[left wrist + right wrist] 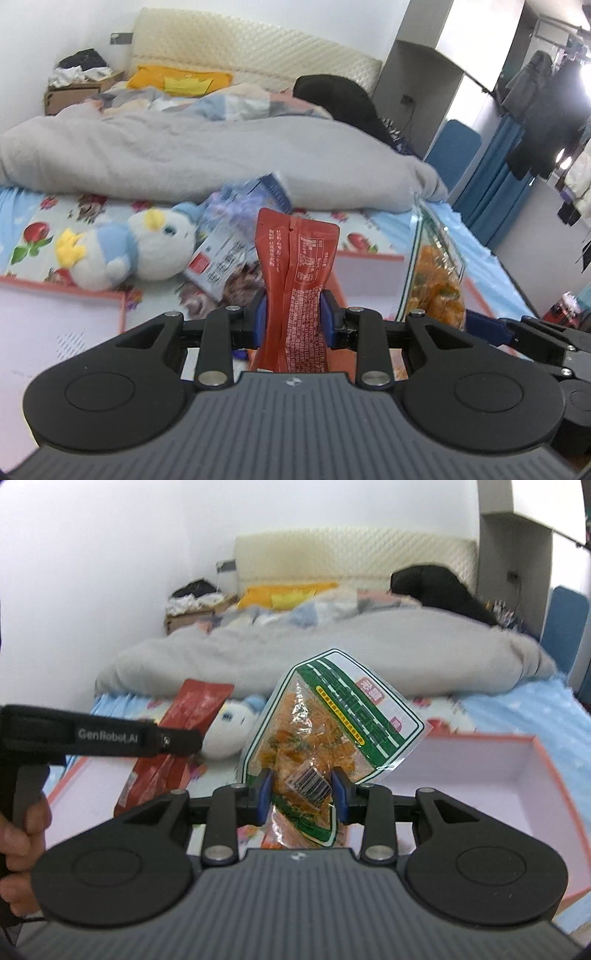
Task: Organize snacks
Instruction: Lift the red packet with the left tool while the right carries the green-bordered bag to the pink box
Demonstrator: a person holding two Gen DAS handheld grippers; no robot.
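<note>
My left gripper (295, 317) is shut on a red snack pouch (299, 266), which stands upright between the blue pads, lifted above the bed. My right gripper (303, 794) is shut on a clear bag of orange snacks (325, 731) with a green and white label, tilted to the right. The orange bag (436, 273) shows edge-on at the right of the left wrist view. In the right wrist view the red pouch (177, 738) hangs at the left, below the left gripper's black strap. Blue snack packets (236, 240) lie on the bed ahead.
Shallow boxes with pink rims and pale insides lie open on the bed: one (66, 325) at lower left, one (498, 775) at the right. A white and blue plush toy (136, 247) lies on the floral sheet. A grey duvet (221, 155) is heaped behind. A hand (22, 827) grips the left handle.
</note>
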